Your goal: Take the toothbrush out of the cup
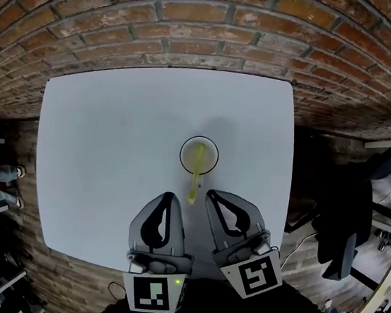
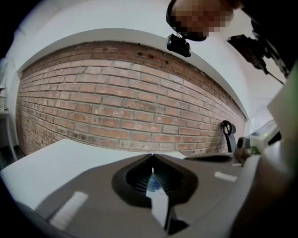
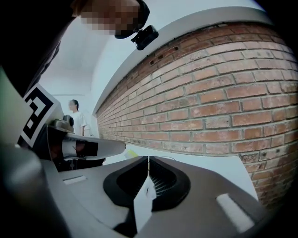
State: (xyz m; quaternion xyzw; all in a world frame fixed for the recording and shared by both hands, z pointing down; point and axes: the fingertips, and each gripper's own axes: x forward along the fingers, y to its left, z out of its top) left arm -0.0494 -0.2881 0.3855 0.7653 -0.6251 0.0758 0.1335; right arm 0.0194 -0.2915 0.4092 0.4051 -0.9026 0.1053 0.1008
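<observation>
A clear cup [image 1: 199,155] stands near the middle of the white table [image 1: 100,150]. A yellow-green toothbrush [image 1: 194,180] leans out of it, its handle end pointing toward me between the two grippers. My left gripper [image 1: 169,195] is just left of the handle end and my right gripper [image 1: 212,194] just right of it, both short of the cup. In the left gripper view the jaws [image 2: 152,156] meet with nothing between them. The right gripper [image 3: 148,158] is also shut and empty, and a bit of the yellow toothbrush [image 3: 132,152] shows past it to the left.
A red brick wall [image 1: 215,23] runs behind the table's far edge. A dark garment hangs over a stand [image 1: 344,222] right of the table. Someone's feet [image 1: 0,182] show at the left, and a person [image 3: 77,118] stands far off along the wall.
</observation>
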